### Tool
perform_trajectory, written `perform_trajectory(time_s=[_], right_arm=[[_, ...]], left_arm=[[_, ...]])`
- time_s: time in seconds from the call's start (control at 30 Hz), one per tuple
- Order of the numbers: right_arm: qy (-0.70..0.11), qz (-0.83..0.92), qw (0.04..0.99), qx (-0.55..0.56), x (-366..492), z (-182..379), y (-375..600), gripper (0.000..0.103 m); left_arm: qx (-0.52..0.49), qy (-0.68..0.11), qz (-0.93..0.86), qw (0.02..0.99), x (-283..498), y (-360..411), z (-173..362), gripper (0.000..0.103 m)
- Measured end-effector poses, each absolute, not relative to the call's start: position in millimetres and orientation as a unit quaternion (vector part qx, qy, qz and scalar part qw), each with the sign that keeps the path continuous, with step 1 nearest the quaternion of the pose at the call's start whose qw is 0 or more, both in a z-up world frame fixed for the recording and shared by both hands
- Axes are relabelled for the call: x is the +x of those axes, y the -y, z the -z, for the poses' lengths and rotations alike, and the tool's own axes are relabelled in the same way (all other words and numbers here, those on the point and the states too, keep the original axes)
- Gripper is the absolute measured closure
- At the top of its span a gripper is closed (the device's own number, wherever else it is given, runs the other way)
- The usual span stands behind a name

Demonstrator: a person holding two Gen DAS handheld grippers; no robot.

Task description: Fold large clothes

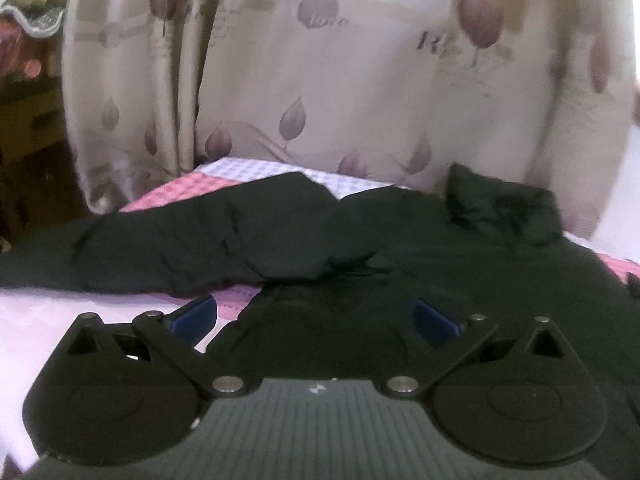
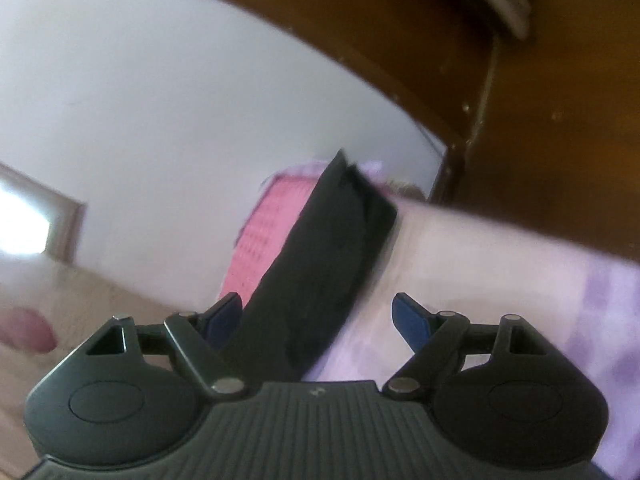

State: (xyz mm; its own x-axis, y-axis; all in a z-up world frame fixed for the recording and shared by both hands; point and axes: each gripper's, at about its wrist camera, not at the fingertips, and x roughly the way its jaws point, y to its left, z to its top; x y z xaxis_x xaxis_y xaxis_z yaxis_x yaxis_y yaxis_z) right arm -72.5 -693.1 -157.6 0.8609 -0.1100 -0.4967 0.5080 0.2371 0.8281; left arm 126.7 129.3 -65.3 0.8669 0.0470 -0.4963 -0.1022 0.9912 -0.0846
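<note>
A large black garment (image 1: 320, 232) lies spread and rumpled across a bed with a pink and lilac checked sheet (image 1: 168, 192). Its bunched part (image 1: 500, 212) rises at the far right. My left gripper (image 1: 316, 316) hovers low over the garment's near part, its jaws wide open with nothing pinched between the blue pads (image 1: 196, 312). In the blurred, tilted right wrist view, a black strip of the garment (image 2: 332, 240) runs up from between the fingers of my right gripper (image 2: 316, 318). That gripper is open; the strip lies close to the left pad (image 2: 224, 316), and the pads do not press it.
A cream curtain with purple leaf prints (image 1: 320, 80) hangs right behind the bed. Brown boxes and clutter (image 1: 28, 120) stand at the far left. Dark wooden furniture (image 2: 540, 100) and a white wall (image 2: 160, 80) fill the background of the right wrist view.
</note>
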Motion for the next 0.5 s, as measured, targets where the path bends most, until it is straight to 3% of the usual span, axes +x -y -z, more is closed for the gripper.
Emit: perform_trajectory(time_s=[0.27, 0.33, 0.37, 0.4, 0.5], right_arm=[[-0.163, 0.229, 0.774, 0.567, -36.2, 173.5, 707.3, 0.022], [-0.174, 0.244, 0.785, 0.542, -26.7, 171.0, 704.5, 0.027], [-0.19, 0.256, 0.791, 0.521, -21.9, 168.6, 701.3, 0.046], [-0.218, 0.278, 0.8, 0.485, -13.2, 164.7, 698.2, 0.073], [-0.24, 0.279, 0.789, 0.492, -6.2, 167.4, 706.8, 0.094]], left_arm=[[-0.072, -0.3, -0.043, 0.95, 152.5, -137.5, 100.7, 0.0], [-0.072, -0.294, -0.043, 0.952, 150.4, -138.2, 100.7, 0.0], [-0.074, -0.296, -0.043, 0.951, 150.3, -139.0, 101.5, 0.0], [-0.075, -0.299, -0.042, 0.95, 150.9, -139.6, 102.2, 0.0], [-0.086, -0.302, -0.041, 0.949, 151.6, -142.5, 103.3, 0.0]])
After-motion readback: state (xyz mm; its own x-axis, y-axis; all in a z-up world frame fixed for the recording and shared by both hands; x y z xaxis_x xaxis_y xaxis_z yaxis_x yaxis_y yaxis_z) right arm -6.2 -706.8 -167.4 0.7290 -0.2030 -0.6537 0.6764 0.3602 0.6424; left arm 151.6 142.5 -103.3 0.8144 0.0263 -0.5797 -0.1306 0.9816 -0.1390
